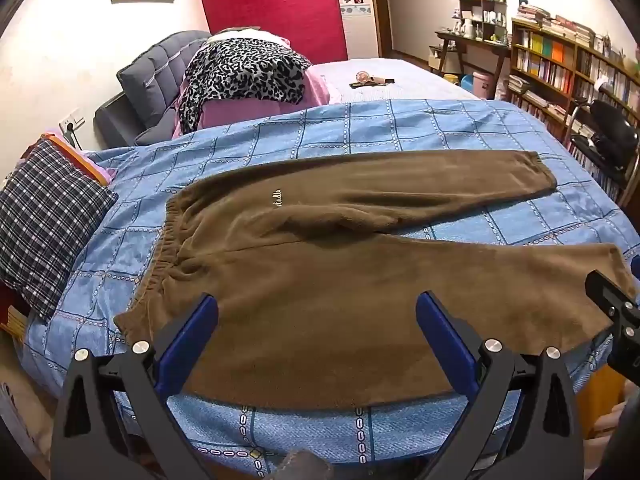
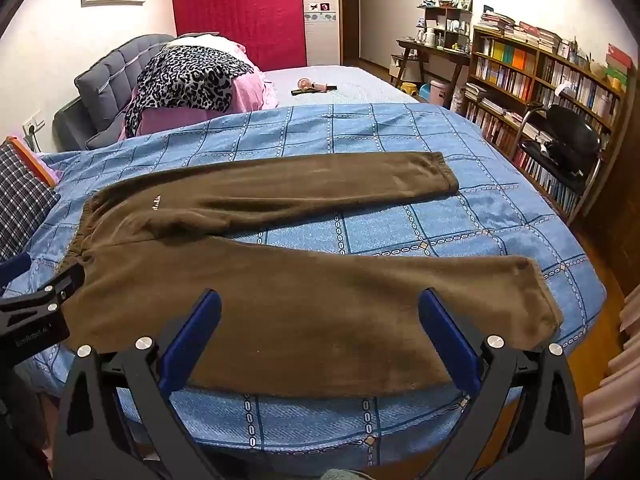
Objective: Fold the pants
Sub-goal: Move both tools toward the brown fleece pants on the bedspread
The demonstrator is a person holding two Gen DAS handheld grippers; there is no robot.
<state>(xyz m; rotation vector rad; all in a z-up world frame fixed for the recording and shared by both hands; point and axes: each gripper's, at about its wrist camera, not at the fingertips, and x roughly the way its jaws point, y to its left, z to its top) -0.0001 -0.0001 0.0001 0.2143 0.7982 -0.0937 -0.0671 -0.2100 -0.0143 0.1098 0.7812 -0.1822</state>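
Observation:
Brown fleece pants lie flat on a blue checked blanket, waistband to the left, both legs stretched right and spread apart in a V. My left gripper hovers open above the near leg close to the waistband, nothing between its blue fingers. My right gripper hovers open above the middle of the near leg, also empty. Each gripper shows at the edge of the other's view: the right one, the left one.
A plaid pillow lies left of the pants. Leopard-print cloth on pink bedding is piled at the grey headboard. A bookshelf and a black chair stand to the right of the bed. Small items lie on the far mattress.

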